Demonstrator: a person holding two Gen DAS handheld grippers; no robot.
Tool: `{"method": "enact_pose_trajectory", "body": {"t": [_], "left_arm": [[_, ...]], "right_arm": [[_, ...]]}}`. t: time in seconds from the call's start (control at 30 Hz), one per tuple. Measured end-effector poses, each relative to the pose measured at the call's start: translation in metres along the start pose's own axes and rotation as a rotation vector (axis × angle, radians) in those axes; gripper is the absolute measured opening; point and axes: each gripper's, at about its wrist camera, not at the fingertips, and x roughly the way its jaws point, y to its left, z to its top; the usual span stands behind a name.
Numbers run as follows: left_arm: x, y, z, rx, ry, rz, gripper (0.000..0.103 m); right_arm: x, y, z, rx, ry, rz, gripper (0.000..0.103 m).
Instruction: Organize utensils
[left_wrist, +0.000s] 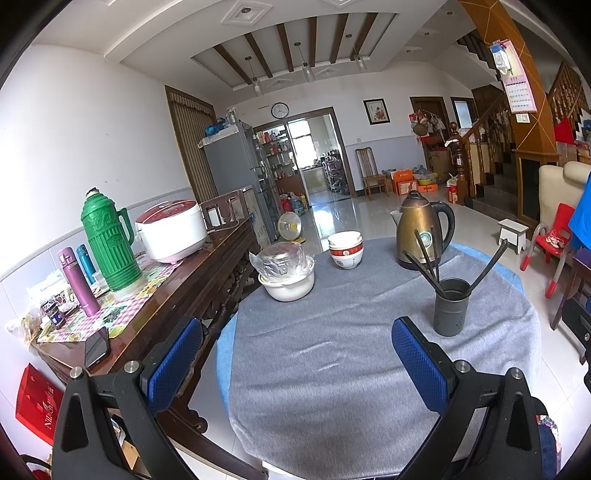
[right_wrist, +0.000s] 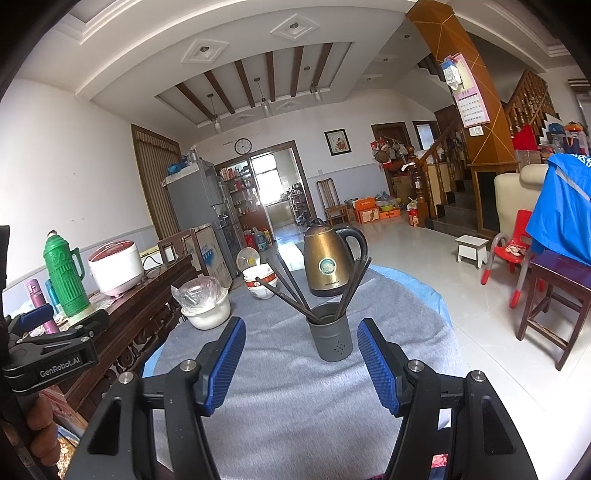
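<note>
On the round table (right_wrist: 295, 406), covered by a grey cloth over a light blue one, a dark cylindrical utensil holder (right_wrist: 330, 331) is seen standing upright with several dark chopsticks (right_wrist: 286, 286) fanned out of it, some leaning toward 10 o'clock and others toward 1 o'clock. In the right wrist view the right gripper (right_wrist: 301, 365) is held with its blue-padded jaws apart and nothing between them, the holder lying just beyond at 12 o'clock, clear of both pads. In the left wrist view the left gripper (left_wrist: 295, 369) is likewise spread wide and empty over the cloth, with the holder (left_wrist: 451, 307) at about 1 o'clock from it, near the right-hand pad but apart from it. Behind the holder a bronze electric kettle (right_wrist: 330, 259) with a black handle is placed, a round emblem on its body whose lettering cannot be read. Stacked white bowls with a red band (right_wrist: 260, 280) are set at 11 o'clock from the holder, and a white pot topped with clear plastic wrap (right_wrist: 204, 303) further toward 9 o'clock. On the wooden sideboard (left_wrist: 207, 266) a green thermos (left_wrist: 107, 243) and a white rice cooker (left_wrist: 171, 230) are arranged. "GenRobot.AI" is printed on the left gripper's black body at the left edge of the right wrist view, and a red bag (left_wrist: 35, 406) bears partly readable lettering.
</note>
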Motion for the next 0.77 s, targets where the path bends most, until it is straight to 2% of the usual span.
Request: {"method": "enact_pose_trajectory", "body": {"t": [0.47,0.67,0.77], "left_arm": [[0.032,-0.018,0.003,0.004,0.059,-0.044,0.102],[0.053,-0.03,0.003,0.009,0.092,-0.064,0.102],[0.074,-0.035,-0.004,0.004,0.138,-0.081,0.102]], "right_arm": [[0.021,-0.01,0.001,-0.013,0.037,-0.067,0.067],[0.042,-0.023,0.005,-0.005,0.063,-0.101,0.067],[0.061,-0.032,0.003,-0.004,0.086,-0.126,0.067]]}}
